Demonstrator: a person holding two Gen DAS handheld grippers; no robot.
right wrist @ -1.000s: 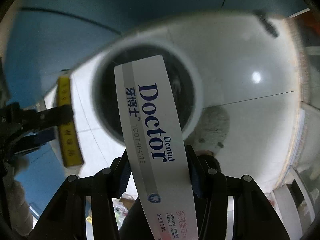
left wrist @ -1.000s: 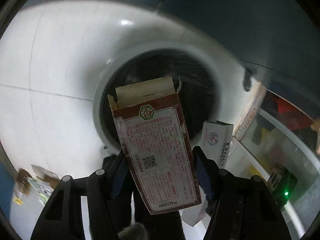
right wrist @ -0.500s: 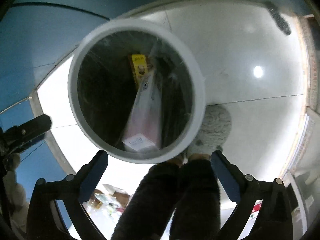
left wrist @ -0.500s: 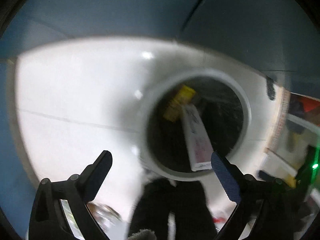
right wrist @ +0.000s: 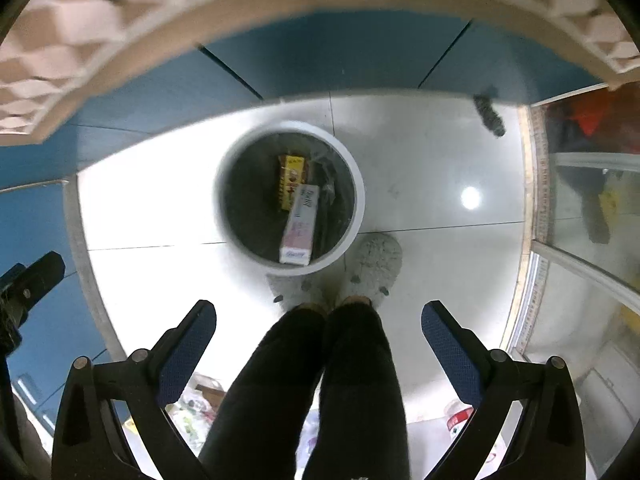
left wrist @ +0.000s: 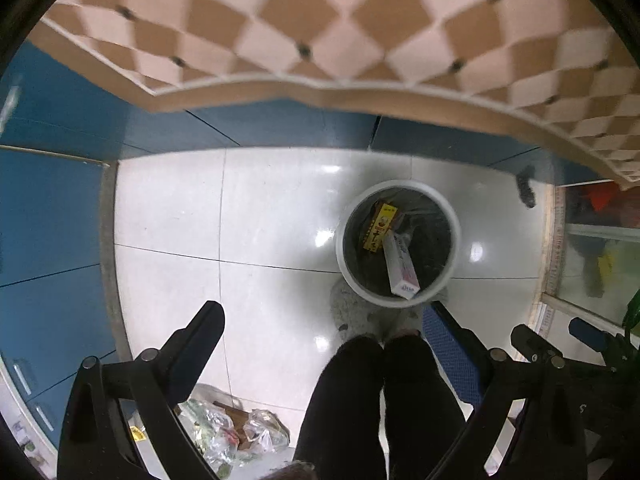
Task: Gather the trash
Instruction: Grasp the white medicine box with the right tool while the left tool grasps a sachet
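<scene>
A round white trash bin (left wrist: 451, 258) (right wrist: 358, 184) with a dark liner stands on the white tiled floor below both grippers. Inside it lie a yellow box (left wrist: 378, 228) (right wrist: 291, 184) and a white and pink toothpaste box (left wrist: 401, 267) (right wrist: 301, 226). My left gripper (left wrist: 324, 320) is open and empty, high above the floor. My right gripper (right wrist: 319, 320) is open and empty too, high above the bin. More trash, crumpled plastic wrappers and a brown card (left wrist: 228, 432) (right wrist: 196, 408), lies on the floor at the lower left.
The person's dark trouser legs (left wrist: 380, 392) (right wrist: 320, 380) and grey slippers (right wrist: 372, 268) stand right beside the bin. Blue cabinets (left wrist: 52, 220) line the left and back. A checkered counter edge (left wrist: 320, 32) overhangs at the top. A glass door (left wrist: 600, 264) is at right.
Both grippers opened and dropped their boxes into the bin, then rose well above it. The bin now looks much smaller and farther below.
</scene>
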